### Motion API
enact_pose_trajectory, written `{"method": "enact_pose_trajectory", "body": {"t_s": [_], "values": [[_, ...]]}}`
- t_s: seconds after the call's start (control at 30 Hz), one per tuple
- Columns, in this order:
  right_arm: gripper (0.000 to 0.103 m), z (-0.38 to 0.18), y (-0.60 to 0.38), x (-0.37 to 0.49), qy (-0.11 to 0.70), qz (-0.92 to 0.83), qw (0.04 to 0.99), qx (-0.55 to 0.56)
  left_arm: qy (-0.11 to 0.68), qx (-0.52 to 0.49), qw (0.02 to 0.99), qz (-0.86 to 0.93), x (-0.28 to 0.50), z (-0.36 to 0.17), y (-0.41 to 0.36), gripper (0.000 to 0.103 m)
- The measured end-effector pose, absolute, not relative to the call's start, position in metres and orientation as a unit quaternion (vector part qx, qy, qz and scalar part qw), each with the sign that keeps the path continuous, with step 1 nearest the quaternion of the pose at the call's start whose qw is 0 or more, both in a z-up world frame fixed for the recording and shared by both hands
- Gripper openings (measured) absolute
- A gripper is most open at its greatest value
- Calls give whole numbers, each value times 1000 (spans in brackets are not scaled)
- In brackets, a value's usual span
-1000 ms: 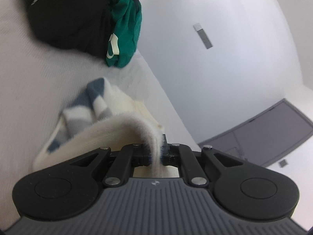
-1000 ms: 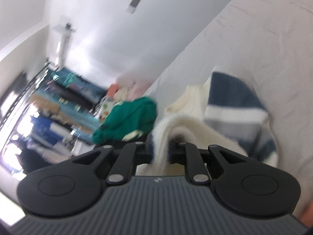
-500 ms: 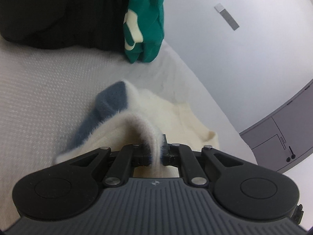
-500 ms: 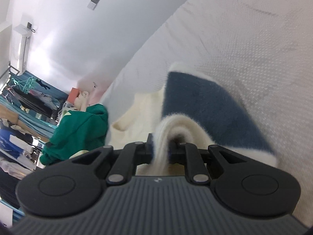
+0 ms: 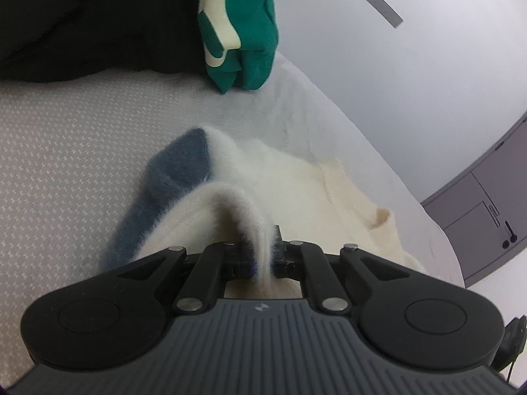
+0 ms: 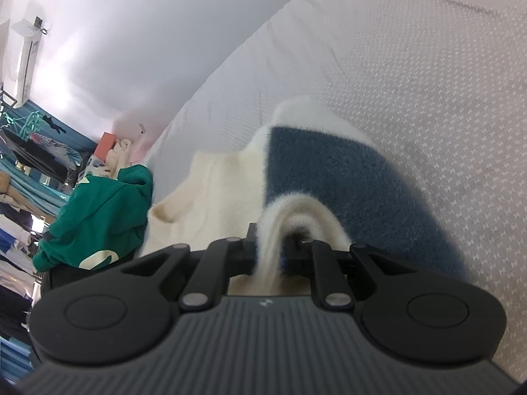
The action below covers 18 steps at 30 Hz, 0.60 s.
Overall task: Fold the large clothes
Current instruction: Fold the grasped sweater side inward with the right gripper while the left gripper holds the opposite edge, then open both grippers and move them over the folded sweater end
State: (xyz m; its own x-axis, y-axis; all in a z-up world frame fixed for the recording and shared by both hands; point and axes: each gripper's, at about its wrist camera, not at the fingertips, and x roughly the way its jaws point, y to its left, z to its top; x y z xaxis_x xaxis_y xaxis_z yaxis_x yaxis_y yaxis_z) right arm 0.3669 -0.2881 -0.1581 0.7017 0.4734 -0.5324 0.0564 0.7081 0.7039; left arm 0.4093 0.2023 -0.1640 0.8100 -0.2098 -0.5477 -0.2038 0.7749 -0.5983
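- Two grippers are yours here; your left gripper is pressed together on a fuzzy cream fold of the sweater; the fabric rises in an arch from between the jaws and drops forward onto the bed.
- Your right gripper pinches a like cream fold of the sweater; the fold arches up and over to the right of the jaws.
- The sweater lies bunched on the bed just ahead of both grippers; cream body, with a blue band to the left in the left wrist view and the same blue band to the right in the right wrist view; a ribbed cream cuff or hem shows at the right edge in the left view, which of the two cannot be told.
- A green garment with a cream mark lies farther off on the bed, well apart from the sweater; it touches a black garment at its left; the green garment shows at the left of the right view.
- The bed cover is pale with a fine dotted weave; a white wall stands beyond its edge; a grey cabinet sits at the far right of the left view.
- A cluttered rack of hung clothes fills the far left of the right view; details there are too small to tell.
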Motion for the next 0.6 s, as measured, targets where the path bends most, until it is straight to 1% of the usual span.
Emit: {"method": "enact_pose_trajectory", "body": {"t_s": [0.03,0.1,0.13,0.17,0.2,0.23,0.3,0.33,0.37,0.43,0.47,0.6], "values": [[15,-156,-287,366,366,123,850,358,307,-330,893,-5,406,-161,201,12],[18,-151,-283,363,366,127,853,350,309,-321,895,-13,403,-155,197,26],[18,-149,-284,359,365,129,855,346,308,-319,896,-20,400,-151,196,43],[20,-145,-283,356,363,131,857,342,303,-318,898,-25,396,-147,194,57],[22,-141,-282,352,360,134,860,335,294,-315,902,-27,389,-142,192,61],[25,-137,-280,349,358,136,864,328,287,-310,906,-26,383,-137,190,62],[35,-128,-276,339,350,141,872,313,278,-302,911,-29,370,-127,184,62],[51,-125,-275,333,344,144,875,308,275,-298,913,-29,364,-122,181,62],[64,-120,-273,325,334,148,880,302,272,-291,917,-27,356,-118,177,62],[75,-110,-267,312,323,152,890,284,267,-268,925,-25,341,-111,167,62],[79,-105,-264,305,320,153,896,268,266,-261,928,-25,333,-107,162,62],[79,-82,-249,275,289,155,927,184,265,-231,936,-30,306,-97,139,62]]}}
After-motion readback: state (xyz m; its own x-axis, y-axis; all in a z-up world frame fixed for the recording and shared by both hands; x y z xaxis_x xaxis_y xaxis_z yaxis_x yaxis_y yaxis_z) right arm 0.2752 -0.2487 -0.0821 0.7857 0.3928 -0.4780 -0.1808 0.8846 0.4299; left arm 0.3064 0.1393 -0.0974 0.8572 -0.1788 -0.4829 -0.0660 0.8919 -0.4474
